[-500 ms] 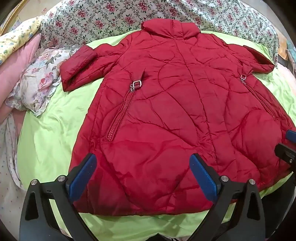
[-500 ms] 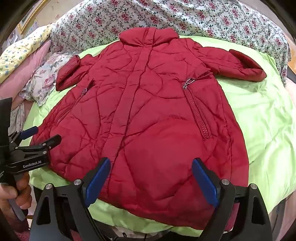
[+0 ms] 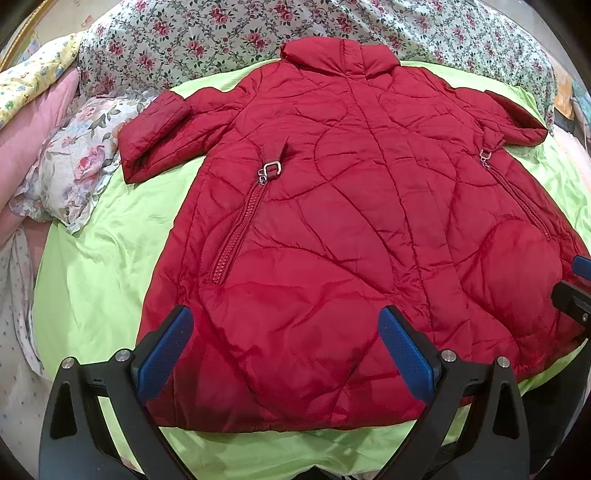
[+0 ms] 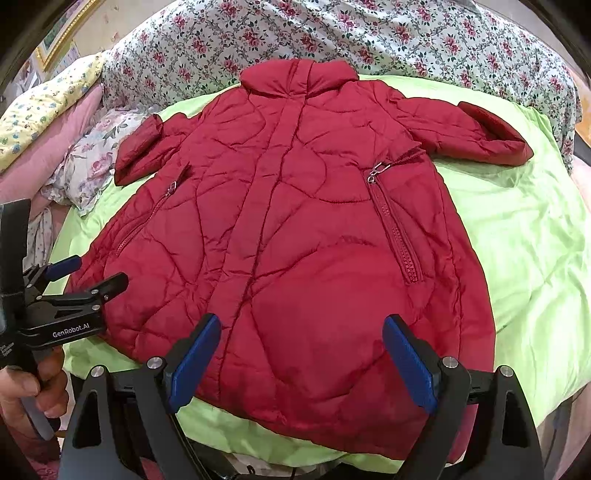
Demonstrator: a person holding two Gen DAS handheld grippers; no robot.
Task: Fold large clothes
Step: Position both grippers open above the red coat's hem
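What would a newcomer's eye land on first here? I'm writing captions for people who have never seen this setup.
The red quilted coat spread flat, collar away from the cameras, fills the middle of the lime-green sheet. Next come the open blue-padded grippers over its hem: left gripper, right gripper. Floral bedding is bunched behind the collar.

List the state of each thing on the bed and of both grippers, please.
Red quilted coat: spread flat, unfolded, front up.
Left pocket zipper: closed.
Right pocket zipper: closed.
Left gripper: open, holding nothing.
Right gripper: open, holding nothing.
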